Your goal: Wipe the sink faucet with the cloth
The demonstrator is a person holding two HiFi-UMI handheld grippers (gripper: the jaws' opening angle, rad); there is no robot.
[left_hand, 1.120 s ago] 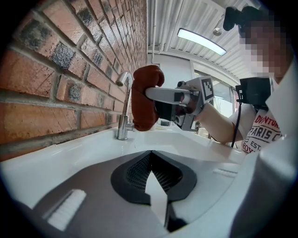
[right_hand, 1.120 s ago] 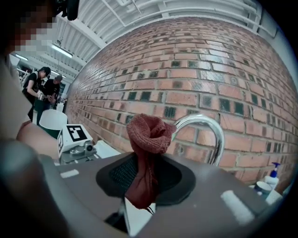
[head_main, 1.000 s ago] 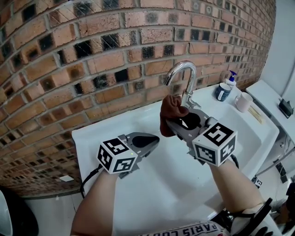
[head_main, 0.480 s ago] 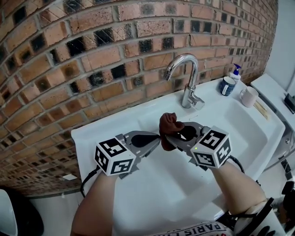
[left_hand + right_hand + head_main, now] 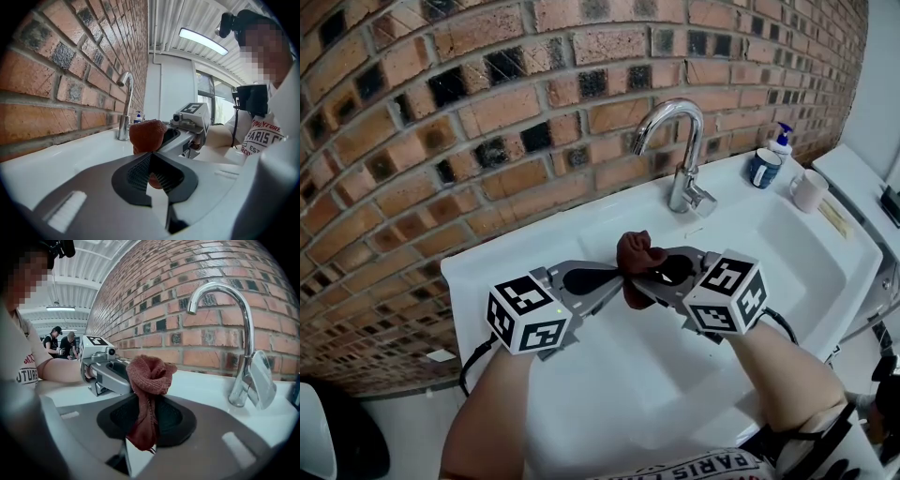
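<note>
Hovering over the white sink (image 5: 787,248), your two grippers meet tip to tip above the basin, with a brick wall (image 5: 441,141) behind. The right gripper (image 5: 649,274) is clamped on the reddish-brown cloth (image 5: 637,258); its jaws pinch the middle of the fabric, so a bunched knob stands above them and a short tail hangs below; that grip leaves a padded wad free in front, which looks like the part meant to rub the metal.

The left gripper (image 5: 614,283) has its jaws drawn together with nothing gripped; its tip sits right against the cloth; a patch of red shows through the hollow between its pads, most likely the tail hanging beyond rather than anything it holds; it seems placed there to steady or tuck the wad.

The chrome faucet (image 5: 680,150) rises at the sink's back rim, well apart from the cloth, its curved spout arching toward you; nothing touches it. A soap bottle (image 5: 766,164) and a mug (image 5: 809,190) stand on the ledge to the faucet's right.

Judging from this, wiping is not under way; the next move would be to carry the cloth forward and up to the spout; lead with the wad so that fabric, not hard jaws, meets the chrome.
</note>
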